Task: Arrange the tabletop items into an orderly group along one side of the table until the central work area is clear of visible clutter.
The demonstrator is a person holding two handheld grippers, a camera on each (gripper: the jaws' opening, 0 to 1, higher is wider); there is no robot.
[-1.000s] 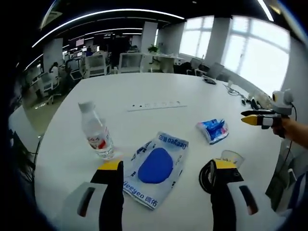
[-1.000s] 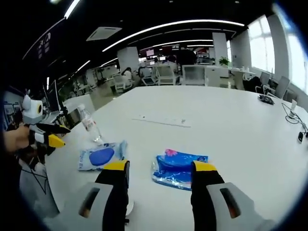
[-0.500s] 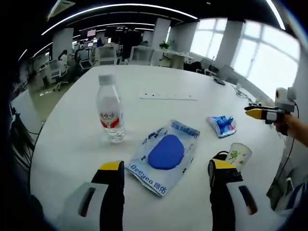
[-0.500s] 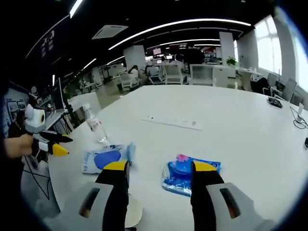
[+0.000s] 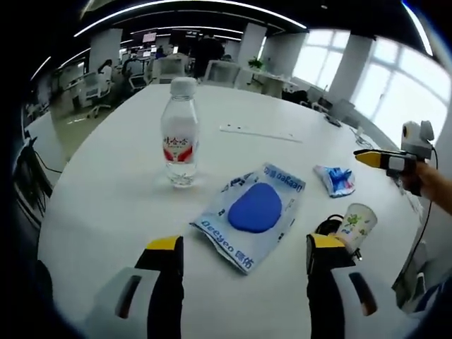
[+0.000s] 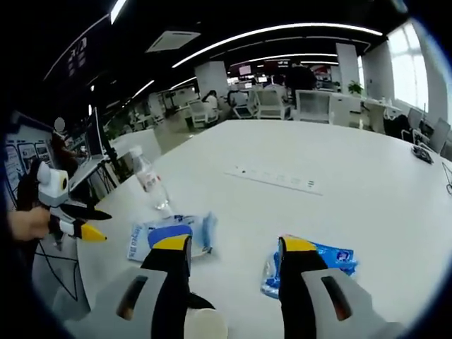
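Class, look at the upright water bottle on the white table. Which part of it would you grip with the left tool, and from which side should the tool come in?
Grip the water bottle around its straight middle, near the red label, coming in level from the near side. It stands upright with bare table around it, so the left tool, jaws open, should fit on either side. The cap looks a narrower, less steady hold.
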